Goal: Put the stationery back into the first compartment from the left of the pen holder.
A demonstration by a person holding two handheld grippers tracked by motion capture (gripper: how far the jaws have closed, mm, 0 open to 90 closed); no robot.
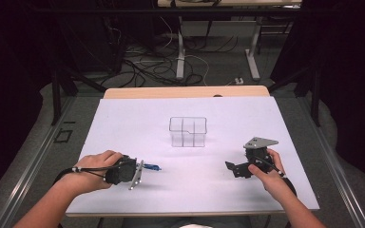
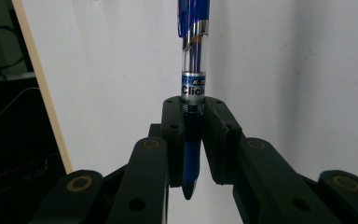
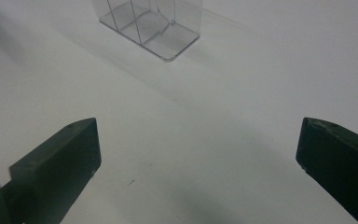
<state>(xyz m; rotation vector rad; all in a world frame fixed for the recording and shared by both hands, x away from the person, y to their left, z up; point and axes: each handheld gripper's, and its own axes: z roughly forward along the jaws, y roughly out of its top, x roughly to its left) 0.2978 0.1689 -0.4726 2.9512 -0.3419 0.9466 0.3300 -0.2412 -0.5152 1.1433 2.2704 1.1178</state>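
Black fingers (image 2: 172, 140) of the left gripper (image 1: 140, 172) pinch a blue pen (image 2: 193, 79) near its tip end, the barrel sticking out just above the white bench (image 1: 123, 123). Gripped so close to one end, the pen could swivel or slip and miss its mark. Midway stands a clear divided organizer (image 1: 187, 131), nothing blocking the way to it. Further right, the right gripper (image 1: 240, 168) rests low, its fingers (image 3: 60, 158) spread wide around nothing.
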